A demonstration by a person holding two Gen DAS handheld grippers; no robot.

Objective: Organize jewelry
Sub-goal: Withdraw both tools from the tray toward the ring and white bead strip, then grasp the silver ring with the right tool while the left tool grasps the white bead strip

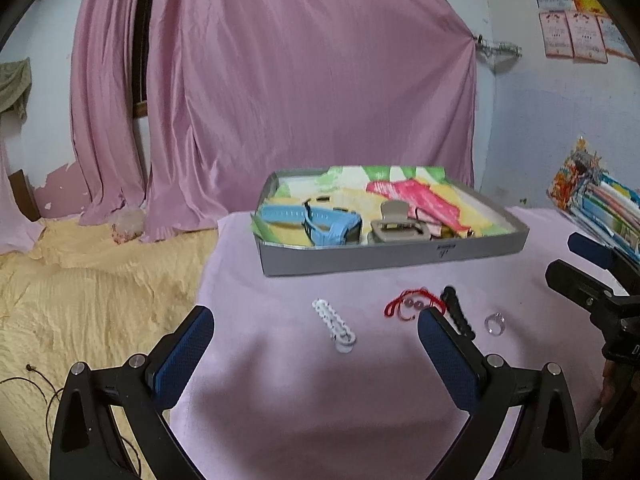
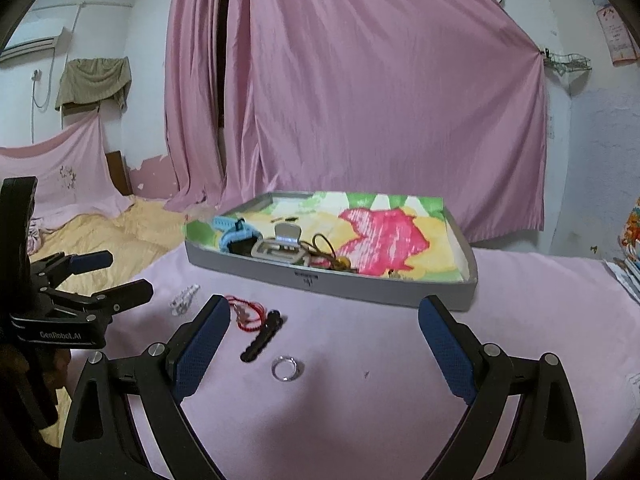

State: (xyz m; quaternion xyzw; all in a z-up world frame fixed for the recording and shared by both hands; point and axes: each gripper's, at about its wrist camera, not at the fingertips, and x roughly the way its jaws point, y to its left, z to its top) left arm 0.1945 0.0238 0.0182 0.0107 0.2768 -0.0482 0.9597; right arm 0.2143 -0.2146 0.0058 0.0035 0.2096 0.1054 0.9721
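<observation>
My left tongs (image 1: 316,336) hang wide apart and empty above the table's near edge. My right tongs (image 2: 324,326) sit alongside, just as wide, gripping nothing.

A large pink curtain (image 2: 360,100) hangs across the back wall, gathered to a hook at its right edge. The pale walls (image 2: 592,152) are worn, with pink paint peeling low on the left. An air conditioner (image 2: 32,42) sits high on the left wall. Certificates (image 1: 576,36) are pinned up at right. A rumpled yellow blanket (image 1: 92,280) lies left of the pink-covered worktop (image 2: 360,380). Light is dim and even.
</observation>
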